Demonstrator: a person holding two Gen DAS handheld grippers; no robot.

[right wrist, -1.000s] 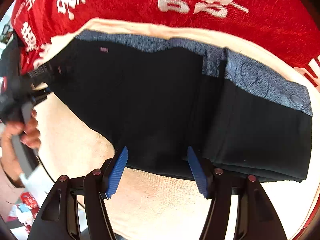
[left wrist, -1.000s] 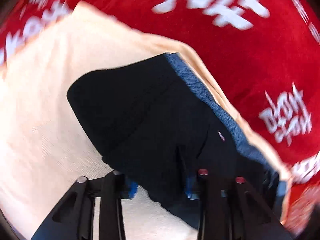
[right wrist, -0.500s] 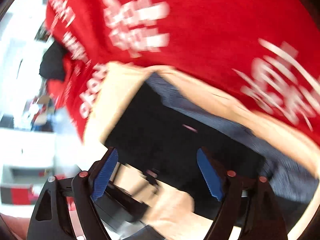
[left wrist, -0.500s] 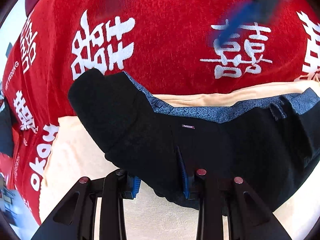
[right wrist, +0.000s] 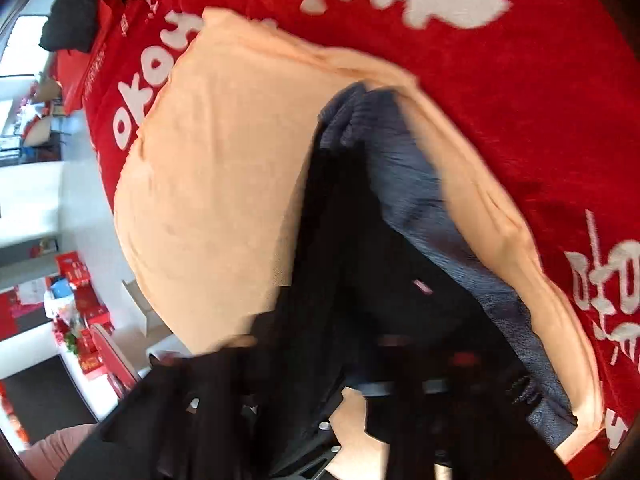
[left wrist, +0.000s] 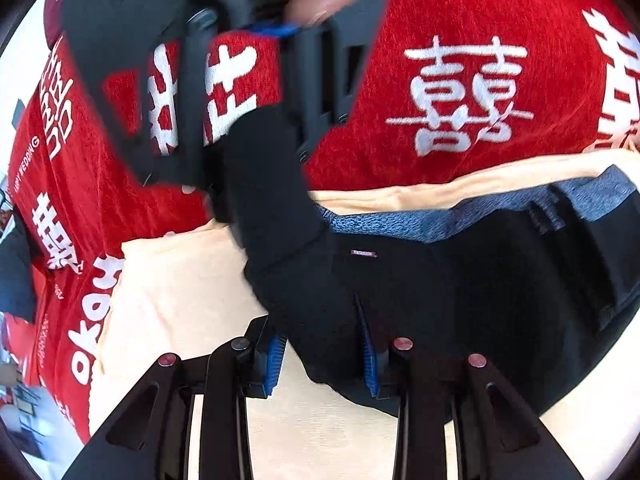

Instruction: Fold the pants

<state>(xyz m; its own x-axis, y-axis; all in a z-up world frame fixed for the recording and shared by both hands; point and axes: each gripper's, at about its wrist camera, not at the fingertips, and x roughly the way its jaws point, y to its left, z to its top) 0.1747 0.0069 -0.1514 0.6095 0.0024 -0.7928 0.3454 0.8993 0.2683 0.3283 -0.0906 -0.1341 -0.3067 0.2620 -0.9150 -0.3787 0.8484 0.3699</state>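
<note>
Pants lie lengthwise along the peach towel's far edge; left tool is clamped on their near fold; right tool's closure cannot be determined.

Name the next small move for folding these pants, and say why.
Probably carry the lifted end across onto the waistband. The left tongs pinch the black pants, and the right tongs seem to grip the raised end above the peach cloth.

Right gripper motion-blurred above the left gripper's 2 blue pads, its fingertips buried behind the black pants, right wrist view smeared, its own fingers lost under dark cloth, label lettering too small to read
</note>
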